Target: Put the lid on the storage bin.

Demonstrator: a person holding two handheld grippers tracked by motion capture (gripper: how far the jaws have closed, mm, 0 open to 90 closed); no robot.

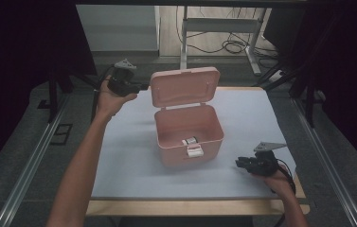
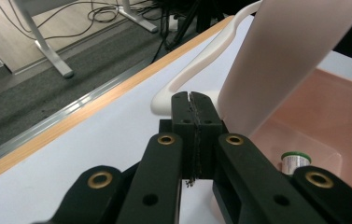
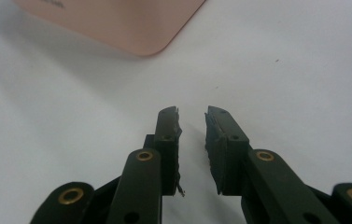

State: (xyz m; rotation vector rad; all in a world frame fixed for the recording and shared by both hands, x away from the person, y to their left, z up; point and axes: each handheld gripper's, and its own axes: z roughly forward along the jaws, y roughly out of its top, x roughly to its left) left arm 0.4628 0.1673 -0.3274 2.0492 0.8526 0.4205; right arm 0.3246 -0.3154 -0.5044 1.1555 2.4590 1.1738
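**Hand-held grippers flank an open pink box**

The left hand-held gripper (image 1: 140,87) is raised beside the left edge of the upright lid (image 1: 184,86); its jaws are pressed flat together with nothing between them. In the left gripper view the closed tips sit just in front of the lid's edge and the white handle (image 2: 197,65) curving behind it, whether touching cannot be told.

The right hand-held gripper (image 1: 240,163) sits low over the tabletop (image 1: 124,156), near the front right corner of the pink box (image 1: 189,135) but clear of it. Its jaws stand partly apart, holding nothing, with bare sheet between them.

The box stands mid-tabletop, lid swung up at the back. A small green-topped spool (image 2: 296,161) lies inside near the front wall. Open sheet runs left, right and in front of the box; the tabletop's wooden edge shows at the front and the far side.
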